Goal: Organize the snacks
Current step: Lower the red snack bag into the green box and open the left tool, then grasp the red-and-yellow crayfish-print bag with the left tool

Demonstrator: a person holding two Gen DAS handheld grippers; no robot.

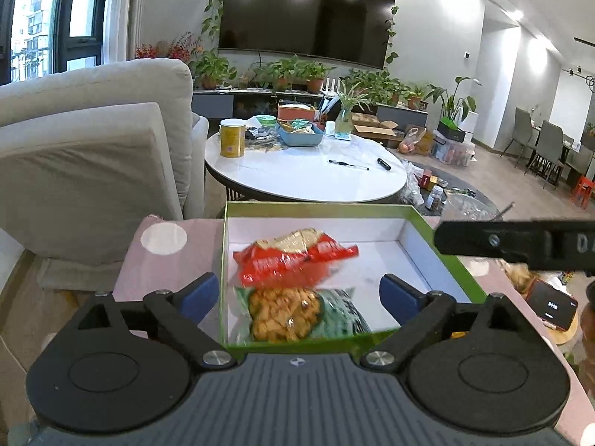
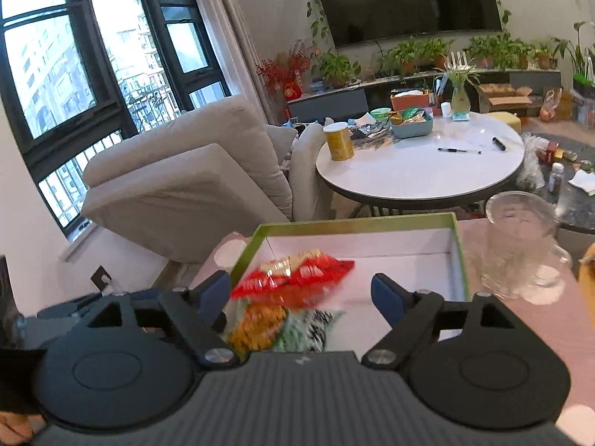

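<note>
A living room: a pink dotted table in the foreground, a round white table beyond it, a grey sofa at left. The left hand-held gripper and the right hand-held gripper both hover at the near edge of a green-rimmed box, each with jaws spread apart and nothing between the pads. Inside the box, towards its near left corner, lie two snack packets: one red packet, and nearer, one green packet of golden pieces. The placing step appears complete. The next move would probably call for reaching to further snacks; none within reach can be identified. One glass mug stands just right of the box.
</note>
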